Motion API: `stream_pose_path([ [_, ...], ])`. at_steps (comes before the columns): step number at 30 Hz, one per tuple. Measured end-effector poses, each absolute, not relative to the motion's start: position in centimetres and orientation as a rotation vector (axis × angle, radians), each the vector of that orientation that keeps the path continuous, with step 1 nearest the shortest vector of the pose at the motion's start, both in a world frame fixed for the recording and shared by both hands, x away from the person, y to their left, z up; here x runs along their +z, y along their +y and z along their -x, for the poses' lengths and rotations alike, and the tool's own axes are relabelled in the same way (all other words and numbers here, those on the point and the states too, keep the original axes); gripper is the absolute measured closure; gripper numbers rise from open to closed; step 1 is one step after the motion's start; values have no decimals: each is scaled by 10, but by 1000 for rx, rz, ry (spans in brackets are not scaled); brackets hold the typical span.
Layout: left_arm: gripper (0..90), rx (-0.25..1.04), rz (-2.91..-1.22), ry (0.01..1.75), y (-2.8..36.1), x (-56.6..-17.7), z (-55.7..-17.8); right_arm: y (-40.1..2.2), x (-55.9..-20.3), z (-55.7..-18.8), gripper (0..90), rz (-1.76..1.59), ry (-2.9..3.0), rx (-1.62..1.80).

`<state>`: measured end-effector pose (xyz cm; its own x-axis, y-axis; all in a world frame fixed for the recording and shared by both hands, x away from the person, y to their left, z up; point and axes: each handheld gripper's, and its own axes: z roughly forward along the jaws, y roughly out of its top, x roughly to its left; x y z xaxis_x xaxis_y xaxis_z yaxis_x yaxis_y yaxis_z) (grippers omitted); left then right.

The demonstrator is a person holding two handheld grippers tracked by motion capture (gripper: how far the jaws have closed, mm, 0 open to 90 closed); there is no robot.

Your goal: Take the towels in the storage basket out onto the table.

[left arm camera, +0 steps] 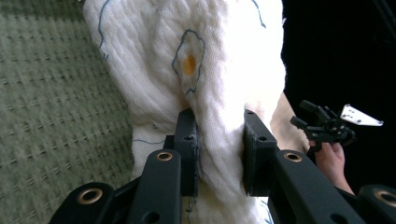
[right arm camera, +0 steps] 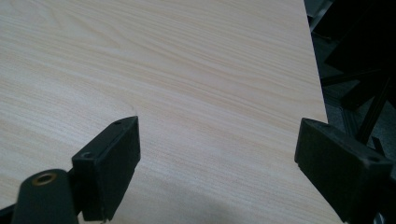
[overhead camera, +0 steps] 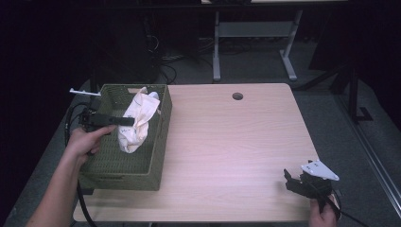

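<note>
High view shows the left gripper (overhead camera: 124, 121) pinching a white cloth (overhead camera: 137, 124) over the green basket (overhead camera: 158, 156) at the left side of the table (overhead camera: 236, 142); the cloth hangs down into the basket; left gripper view shows the black pads (left arm camera: 189, 154) squeezed tight on a fold of it; the right gripper (overhead camera: 289, 182) sits at the table's near right corner, jaws wide apart, holding nothing.

Bright light falls on the table (overhead camera: 236, 142) from above, the room behind is dark, and both close views are soft.
</note>
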<state>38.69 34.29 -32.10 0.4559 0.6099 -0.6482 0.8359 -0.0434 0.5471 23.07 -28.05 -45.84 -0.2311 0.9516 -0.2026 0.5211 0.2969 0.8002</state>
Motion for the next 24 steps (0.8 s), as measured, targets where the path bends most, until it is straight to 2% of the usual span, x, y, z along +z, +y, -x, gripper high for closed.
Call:
stream_pose_path([
  [24,710,-299,-1781,1161,305,-299,-392,-280,-457,-230,139,-1318,1865,786],
])
